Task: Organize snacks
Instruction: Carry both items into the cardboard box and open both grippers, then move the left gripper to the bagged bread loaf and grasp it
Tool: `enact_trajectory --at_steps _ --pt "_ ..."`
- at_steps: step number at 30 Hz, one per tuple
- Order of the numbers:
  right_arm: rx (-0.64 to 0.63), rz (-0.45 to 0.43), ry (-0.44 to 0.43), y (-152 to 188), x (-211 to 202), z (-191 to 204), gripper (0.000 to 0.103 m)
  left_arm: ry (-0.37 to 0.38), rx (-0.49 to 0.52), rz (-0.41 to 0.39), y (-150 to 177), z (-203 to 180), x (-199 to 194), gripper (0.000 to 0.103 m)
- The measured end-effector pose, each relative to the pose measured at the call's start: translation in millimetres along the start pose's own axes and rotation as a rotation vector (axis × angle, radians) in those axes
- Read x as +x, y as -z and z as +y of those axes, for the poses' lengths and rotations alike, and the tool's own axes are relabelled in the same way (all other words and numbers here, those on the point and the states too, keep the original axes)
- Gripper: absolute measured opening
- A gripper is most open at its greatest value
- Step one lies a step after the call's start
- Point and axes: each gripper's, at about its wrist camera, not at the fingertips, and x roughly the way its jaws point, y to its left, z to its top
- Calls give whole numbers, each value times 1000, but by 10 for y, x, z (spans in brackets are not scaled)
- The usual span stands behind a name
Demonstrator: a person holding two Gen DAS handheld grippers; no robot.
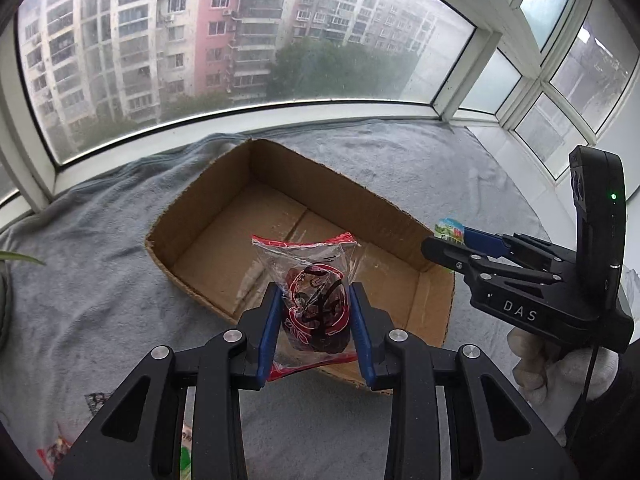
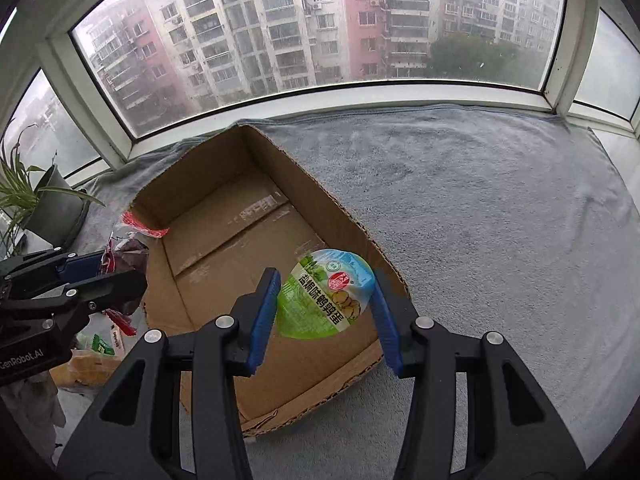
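Item one, far left: a potted plant (image 2: pixel 48 204) is standing by the window, and loose snack packets (image 1: pixel 52 454) are lying on the grey towel (image 2: pixel 480 208) that is covering the worktop.

Item two: my left gripper (image 1: pixel 316 320) is hanging over the near edge of the cardboard box (image 1: pixel 216 184), its jaws pinching a clear red-trimmed date packet (image 1: pixel 316 300) by its sides.

Item three, centre: the box is sitting open on the towel, nothing lying inside.

Item four, right: my right gripper (image 2: pixel 326 312), gripped by a white-gloved hand (image 1: pixel 540 368), is holding over the box's near right corner, its jaws pinching a green-lidded snack cup (image 2: pixel 326 296), lid facing me.
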Motion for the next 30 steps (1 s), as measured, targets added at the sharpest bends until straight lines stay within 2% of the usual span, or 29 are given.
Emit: enact_trajectory --at_steps 8,10,12,14,17,23,30 --pt "-10 15 17 19 175 -40 49 4 14 49 18 -25 194 32" --pt "-10 15 16 11 169 -45 56 -4 14 51 16 -18 207 33" --pt "-14 6 27 0 157 -39 69 -13 8 59 17 4 204 39" --pt "-19 2 31 -9 144 -32 69 -19 -1 50 10 29 190 48" --pt "-25 -2 32 -5 104 -18 69 -26 -13 45 -23 52 185 49" --pt "-23 -30 17 1 -83 48 69 -15 -25 15 -53 98 -25 49" --pt "-69 -66 -37 36 -377 372 69 -27 -7 -41 -44 170 -520 49"
